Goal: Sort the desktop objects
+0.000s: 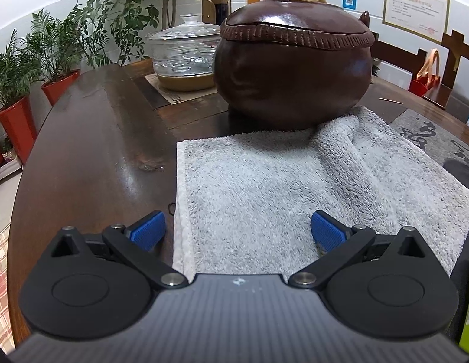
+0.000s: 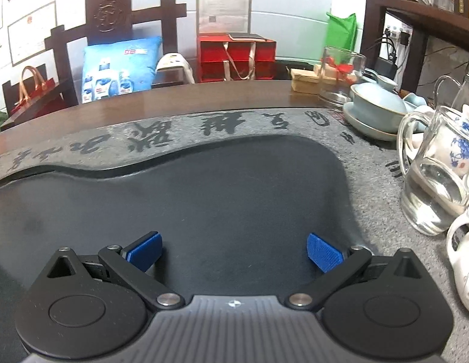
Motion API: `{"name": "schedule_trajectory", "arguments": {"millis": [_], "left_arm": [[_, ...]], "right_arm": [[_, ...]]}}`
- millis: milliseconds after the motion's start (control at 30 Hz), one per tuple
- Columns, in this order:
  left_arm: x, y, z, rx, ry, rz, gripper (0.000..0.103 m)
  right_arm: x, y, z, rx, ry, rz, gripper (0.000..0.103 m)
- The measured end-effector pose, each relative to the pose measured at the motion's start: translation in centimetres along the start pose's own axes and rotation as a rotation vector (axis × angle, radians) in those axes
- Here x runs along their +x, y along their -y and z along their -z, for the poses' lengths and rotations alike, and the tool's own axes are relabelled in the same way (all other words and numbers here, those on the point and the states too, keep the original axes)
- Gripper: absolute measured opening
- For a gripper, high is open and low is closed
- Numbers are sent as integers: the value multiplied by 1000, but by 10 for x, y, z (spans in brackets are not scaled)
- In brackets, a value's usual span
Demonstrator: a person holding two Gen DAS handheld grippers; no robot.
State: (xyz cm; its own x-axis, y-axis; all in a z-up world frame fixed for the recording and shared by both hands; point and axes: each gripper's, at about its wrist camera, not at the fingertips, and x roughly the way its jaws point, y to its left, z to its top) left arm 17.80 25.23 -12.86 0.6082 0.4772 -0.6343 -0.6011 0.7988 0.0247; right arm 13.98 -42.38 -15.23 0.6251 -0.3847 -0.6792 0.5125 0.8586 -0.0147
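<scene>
In the left wrist view my left gripper (image 1: 238,231) is open and empty, low over the near end of a grey folded towel (image 1: 294,187) on the dark wooden table (image 1: 92,151). A big brown lidded clay pot (image 1: 291,60) stands right behind the towel, touching its far edge. In the right wrist view my right gripper (image 2: 234,252) is open and empty, over the dark recessed basin of a grey stone tea tray (image 2: 204,187). A glass pitcher (image 2: 437,175), a celadon lidded cup on a saucer (image 2: 376,106) and a white teapot (image 2: 464,260) stand on the tray's right rim.
A glass lidded bowl (image 1: 186,51) stands on a mat behind the pot at left. Potted plants (image 1: 16,96) line the floor past the table's left edge. A glass tumbler (image 2: 340,72), red gift bags (image 2: 234,57) and a wooden chair (image 2: 113,30) lie beyond the tray.
</scene>
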Motion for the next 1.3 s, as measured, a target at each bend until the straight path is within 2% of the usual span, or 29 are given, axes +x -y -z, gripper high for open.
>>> {"name": "schedule_trajectory", "arguments": {"millis": [167,1300], "left_arm": [[0,0,0,1,-1,-3,103],[-1,-1,1,1,-4,-5,103]], "right_arm": [[4,6,0,32,8,35,103],[5,7,0,30,7,37,103]]}}
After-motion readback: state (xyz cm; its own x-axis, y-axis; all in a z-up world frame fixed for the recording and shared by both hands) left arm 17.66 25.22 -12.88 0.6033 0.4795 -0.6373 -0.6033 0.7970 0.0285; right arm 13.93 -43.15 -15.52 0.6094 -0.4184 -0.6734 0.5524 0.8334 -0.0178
